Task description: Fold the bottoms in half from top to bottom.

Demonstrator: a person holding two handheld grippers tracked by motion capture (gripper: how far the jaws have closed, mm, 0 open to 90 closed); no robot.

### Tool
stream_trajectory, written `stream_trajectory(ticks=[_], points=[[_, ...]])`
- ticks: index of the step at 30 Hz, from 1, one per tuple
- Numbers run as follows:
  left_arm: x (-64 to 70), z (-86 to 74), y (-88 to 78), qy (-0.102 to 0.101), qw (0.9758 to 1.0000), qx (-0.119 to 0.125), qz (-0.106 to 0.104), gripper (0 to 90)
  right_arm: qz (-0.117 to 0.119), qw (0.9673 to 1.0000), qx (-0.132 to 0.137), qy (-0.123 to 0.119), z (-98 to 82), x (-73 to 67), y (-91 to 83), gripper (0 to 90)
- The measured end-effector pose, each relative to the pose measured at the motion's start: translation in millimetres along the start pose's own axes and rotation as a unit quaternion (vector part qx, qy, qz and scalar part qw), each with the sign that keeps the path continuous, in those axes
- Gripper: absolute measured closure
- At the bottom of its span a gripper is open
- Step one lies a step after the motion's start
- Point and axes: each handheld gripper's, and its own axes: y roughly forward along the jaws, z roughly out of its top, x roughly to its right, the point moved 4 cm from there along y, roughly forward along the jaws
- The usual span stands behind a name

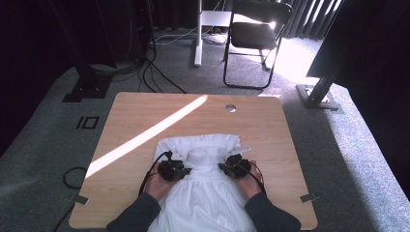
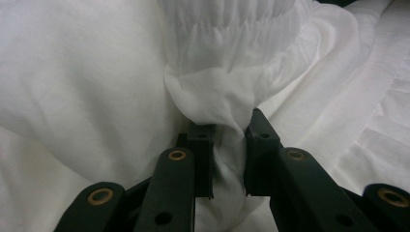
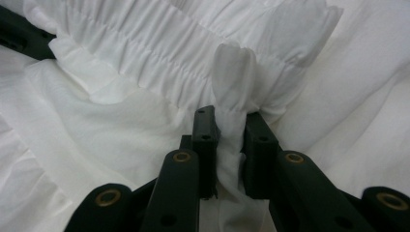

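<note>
High view: the white garment (image 1: 205, 193) lies on the wooden table (image 1: 270, 125), its gathered upper part toward the far side and its wide lower part running off the near edge between my forearms. My left gripper (image 1: 186, 170) sits on the garment's left side and my right gripper (image 1: 223, 167) on its right side, the two aimed inward at each other across the cloth, with a stretch of fabric between them. A bright strip of sunlight crosses the table diagonally, just left of the garment. Beyond the table a black folding chair (image 1: 256, 34) stands on grey carpet. Left gripper view: my two black jaws rise from the bottom and are clamped on a bunched fold of the white garment (image 2: 212, 92); the cloth is squeezed into a narrow neck between the pads and bulges out above the tips. A gathered, elasticated band of the garment runs across just beyond that bulge. Right gripper view: my jaws are likewise pinched together on a fold of the white garment (image 3: 232, 82), which stands up as a rounded ridge above the tips. The shirred band runs diagonally just behind the ridge, and a black part of the other gripper shows at the upper left edge.
</note>
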Motion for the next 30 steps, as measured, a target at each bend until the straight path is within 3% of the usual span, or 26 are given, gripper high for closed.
stream_trajectory(ticks=[6,9,17,21,25,30], points=[[-19.5,19.5,12.7,-0.008,0.9997,-0.004,0.023,77.4,-0.009,1.0000,-0.001,0.001,25.3,24.3,19.7,78.2],[-26.9,26.7,18.3,-0.022,0.9993,-0.001,0.030,77.4,-0.013,0.9999,-0.007,0.000,38.5,36.0,29.3,78.2],[-39.8,40.7,30.0,-0.036,0.9976,0.012,0.058,77.2,-0.032,0.9994,-0.015,-0.001,70.5,61.7,53.1,77.1],[-53.3,47.9,33.9,-0.027,0.9976,0.009,0.062,77.1,-0.042,0.9990,-0.013,0.008,79.4,66.9,60.8,77.0],[-75.2,54.3,35.6,-0.010,0.9978,0.001,0.065,76.3,-0.049,0.9985,-0.012,0.023,78.8,62.0,60.8,77.2],[-91.0,65.7,39.1,0.012,0.9943,-0.025,0.103,76.2,-0.029,0.9979,0.001,0.058,75.7,55.3,61.5,77.1]])
